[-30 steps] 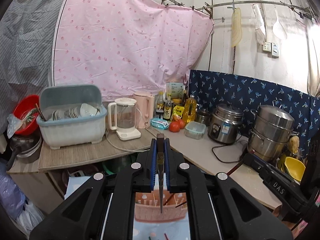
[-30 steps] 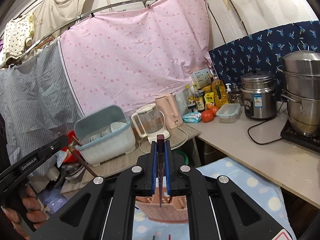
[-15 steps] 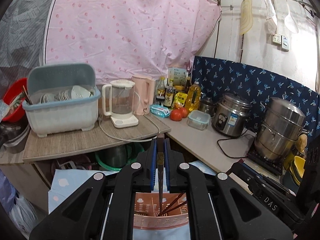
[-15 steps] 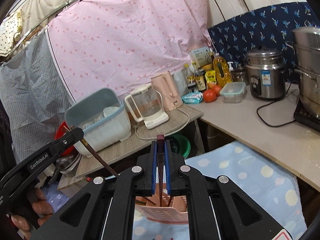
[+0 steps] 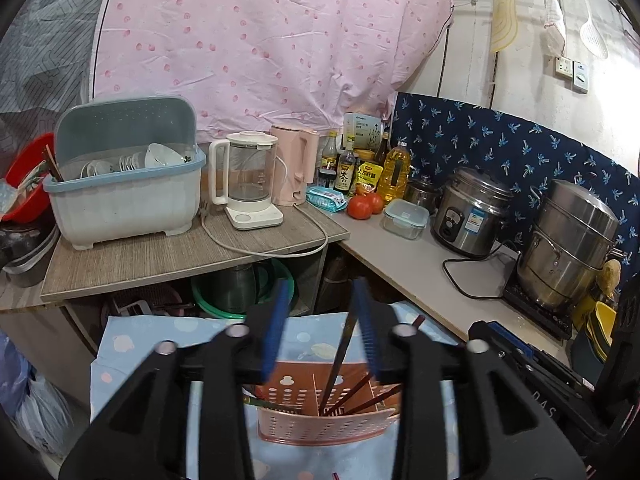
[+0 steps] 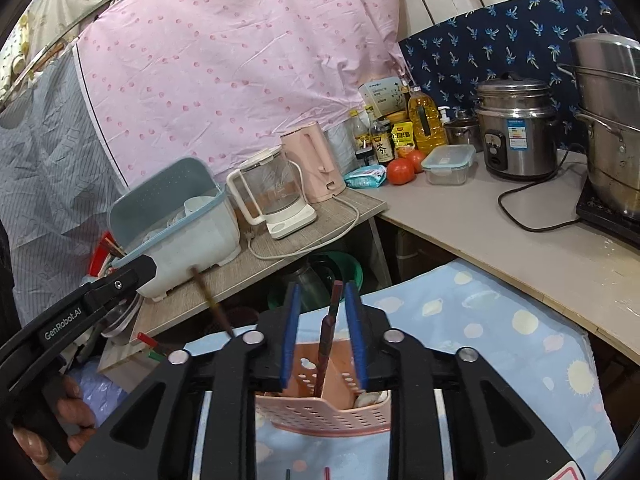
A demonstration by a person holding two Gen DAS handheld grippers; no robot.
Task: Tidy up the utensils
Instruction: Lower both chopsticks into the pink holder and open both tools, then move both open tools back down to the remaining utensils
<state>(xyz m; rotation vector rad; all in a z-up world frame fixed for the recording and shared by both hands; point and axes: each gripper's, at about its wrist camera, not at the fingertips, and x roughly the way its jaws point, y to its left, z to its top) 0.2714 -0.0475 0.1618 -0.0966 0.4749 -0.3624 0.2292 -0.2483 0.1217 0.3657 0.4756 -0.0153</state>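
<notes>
Both tongs, left and right, have just been opening over the pink holder at lower centre, each chopstick slipping loose between the pads (lift away straight up, avoiding tipping it).

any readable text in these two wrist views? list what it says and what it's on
"GenRobot.AI": side of the left gripper, seen from the right wrist view.
"DAS", then cut off: side of the right gripper, seen from the left wrist view.
Large character "冬": label of the dark sauce bottle.
Too small or blurred to read: white box, yellow packet, rice cooker sticker, blue wipes pack.
</notes>
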